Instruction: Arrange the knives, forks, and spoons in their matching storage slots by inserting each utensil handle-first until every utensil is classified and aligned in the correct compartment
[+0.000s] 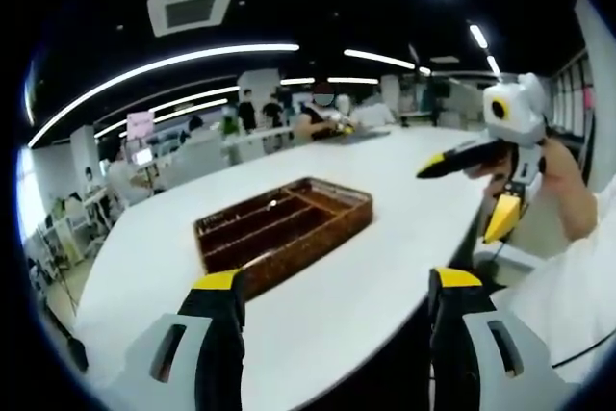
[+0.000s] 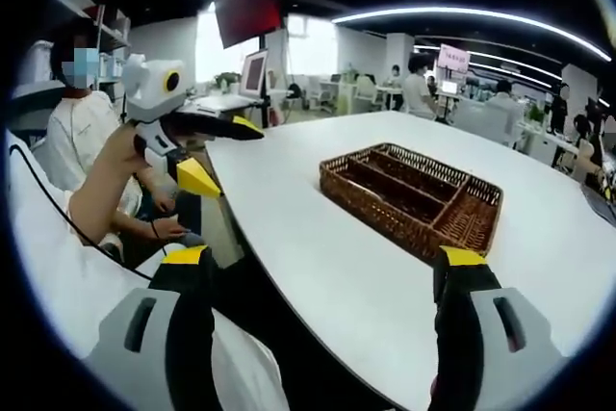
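The white desk stretched wide, and on it the brown wicker cutlery tray sat near the desk's front edge, its slots showing no utensils. The left gripper hung at that edge, jaws spread apart and empty. The right gripper hovered there too, jaws parted, gripping nothing.

Bare table surrounds the wicker tray (approach unobstructed all round).
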A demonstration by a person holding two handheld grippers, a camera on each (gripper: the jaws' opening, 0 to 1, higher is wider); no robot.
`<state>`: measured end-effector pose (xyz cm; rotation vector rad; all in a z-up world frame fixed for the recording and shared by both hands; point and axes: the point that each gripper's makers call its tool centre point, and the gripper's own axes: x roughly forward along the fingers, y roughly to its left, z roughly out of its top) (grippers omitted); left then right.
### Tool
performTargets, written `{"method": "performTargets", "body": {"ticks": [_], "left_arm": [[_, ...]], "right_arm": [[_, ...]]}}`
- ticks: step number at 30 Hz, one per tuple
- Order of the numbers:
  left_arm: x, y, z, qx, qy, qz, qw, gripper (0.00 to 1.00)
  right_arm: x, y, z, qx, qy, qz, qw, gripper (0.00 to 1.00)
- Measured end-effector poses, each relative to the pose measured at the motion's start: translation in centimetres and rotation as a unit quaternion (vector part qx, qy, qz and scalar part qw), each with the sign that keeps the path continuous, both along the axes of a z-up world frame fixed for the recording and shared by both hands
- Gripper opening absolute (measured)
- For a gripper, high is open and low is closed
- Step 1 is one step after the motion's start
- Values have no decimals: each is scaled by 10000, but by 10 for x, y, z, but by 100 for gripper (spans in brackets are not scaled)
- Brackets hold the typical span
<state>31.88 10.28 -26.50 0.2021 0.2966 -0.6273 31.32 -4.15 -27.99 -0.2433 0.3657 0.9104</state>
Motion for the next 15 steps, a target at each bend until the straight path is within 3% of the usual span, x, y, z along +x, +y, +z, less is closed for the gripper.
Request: {"method": "performTargets", "body": {"ticks": [15], "left_arm": [[0,4,-3,-7,39,27,10000,78]], "right_arm": [[2,1,-4,-10,45,-17,10000,98]]}}
